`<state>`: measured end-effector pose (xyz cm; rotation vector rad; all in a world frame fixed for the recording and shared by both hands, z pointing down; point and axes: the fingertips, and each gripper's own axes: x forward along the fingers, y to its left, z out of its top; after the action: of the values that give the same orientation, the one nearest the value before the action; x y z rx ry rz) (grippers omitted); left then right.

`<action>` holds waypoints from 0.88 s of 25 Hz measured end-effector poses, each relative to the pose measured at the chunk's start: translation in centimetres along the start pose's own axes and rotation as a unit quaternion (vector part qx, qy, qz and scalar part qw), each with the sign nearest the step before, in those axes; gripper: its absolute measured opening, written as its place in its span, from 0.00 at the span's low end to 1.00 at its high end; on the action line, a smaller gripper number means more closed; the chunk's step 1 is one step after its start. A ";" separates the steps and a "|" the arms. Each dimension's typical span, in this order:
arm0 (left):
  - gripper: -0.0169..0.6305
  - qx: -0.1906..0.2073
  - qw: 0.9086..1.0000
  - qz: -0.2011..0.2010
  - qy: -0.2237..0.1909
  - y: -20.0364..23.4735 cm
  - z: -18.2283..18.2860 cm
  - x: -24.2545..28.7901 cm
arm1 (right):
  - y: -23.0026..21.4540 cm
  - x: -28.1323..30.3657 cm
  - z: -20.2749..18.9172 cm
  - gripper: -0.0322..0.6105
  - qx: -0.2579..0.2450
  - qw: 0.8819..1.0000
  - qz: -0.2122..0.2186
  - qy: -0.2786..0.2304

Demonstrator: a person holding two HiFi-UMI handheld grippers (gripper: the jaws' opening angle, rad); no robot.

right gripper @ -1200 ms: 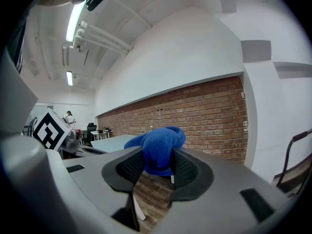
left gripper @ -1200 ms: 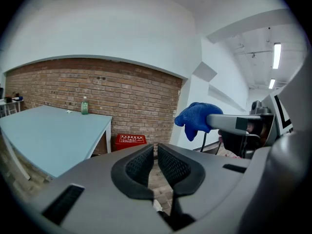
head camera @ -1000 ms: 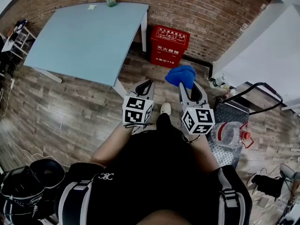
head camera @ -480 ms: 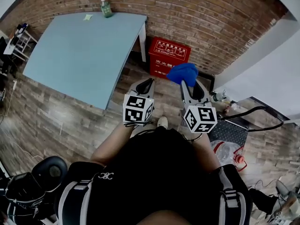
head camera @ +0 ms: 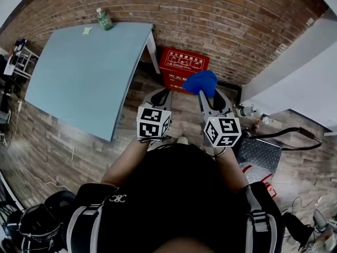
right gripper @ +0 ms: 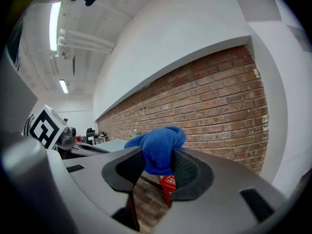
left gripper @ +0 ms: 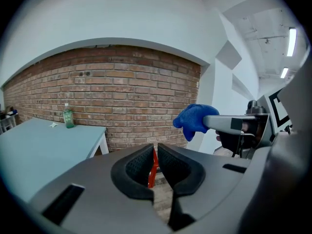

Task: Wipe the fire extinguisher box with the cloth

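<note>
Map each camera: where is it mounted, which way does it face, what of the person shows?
Head view: on the person's head, facing steeply down at the fire extinguisher box and table; shows torso, forearms, left gripper, right gripper.
Left gripper view: on the left gripper, facing the brick wall; own jaws nearly together, empty.
Right gripper view: on the right gripper, facing the wall; jaws shut on the cloth.
Shared: all three show box and cloth.

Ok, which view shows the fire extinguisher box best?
The head view: the fire extinguisher box shows nearly whole, lid included. The left gripper view catches only a red sliver between the jaws; the right gripper view, a corner below the cloth.
</note>
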<state>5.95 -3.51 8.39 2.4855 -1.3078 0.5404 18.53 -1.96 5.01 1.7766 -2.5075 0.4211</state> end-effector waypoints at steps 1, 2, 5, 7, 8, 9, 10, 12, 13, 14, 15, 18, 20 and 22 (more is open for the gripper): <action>0.08 0.001 1.000 0.000 0.002 -0.1 0.1 0.5 | -0.8 0.3 0.0 0.31 0.006 1.000 -0.003 0.002; 0.08 0.002 1.000 0.001 0.004 -0.2 0.3 0.9 | -1.5 0.7 0.0 0.31 0.013 1.000 -0.004 0.004; 0.08 -0.001 1.000 0.006 0.006 0.2 0.8 1.9 | -2.7 1.7 0.0 0.31 0.020 1.000 -0.003 0.011; 0.08 -0.006 1.000 0.008 0.011 0.8 0.9 2.5 | -2.9 2.4 -0.1 0.31 0.021 1.000 -0.001 0.016; 0.08 -0.008 1.000 0.007 0.013 1.1 0.9 2.8 | -2.9 2.9 -0.1 0.31 0.022 1.000 0.000 0.019; 0.08 -0.010 1.000 0.006 0.015 1.4 1.0 3.1 | -2.9 3.3 -0.2 0.31 0.023 0.999 0.000 0.022; 0.08 -0.011 1.000 0.004 0.016 1.7 1.0 3.4 | -2.8 3.8 -0.3 0.31 0.024 0.999 0.000 0.024; 0.08 -0.011 1.000 -0.005 0.021 2.3 0.9 4.2 | -2.7 4.6 -0.5 0.31 0.025 0.999 -0.003 0.029; 0.08 -0.009 1.000 -0.010 0.024 2.5 0.8 4.7 | -2.6 5.1 -0.6 0.31 0.025 0.999 -0.006 0.030; 0.08 -0.006 1.000 -0.016 0.026 2.9 0.9 5.2 | -2.5 5.5 -0.6 0.31 0.025 0.999 -0.010 0.032; 0.08 -0.004 0.999 -0.021 0.027 3.3 1.0 5.7 | -2.3 6.0 -0.6 0.31 0.025 0.999 -0.013 0.033; 0.08 0.003 0.999 -0.034 0.021 4.7 2.5 6.9 | -2.0 7.6 -0.2 0.31 0.024 0.999 -0.021 0.037; 0.08 0.004 0.999 -0.041 0.014 6.0 3.6 7.9 | -2.0 9.0 0.1 0.31 0.019 0.999 -0.028 0.039; 0.08 0.000 0.999 -0.048 0.015 7.4 4.1 8.9 | -2.2 10.5 0.5 0.31 0.017 0.998 -0.039 0.038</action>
<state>5.23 -15.76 9.31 2.5157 -1.1704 0.5518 17.00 -12.39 6.95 1.8257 -2.3854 0.5195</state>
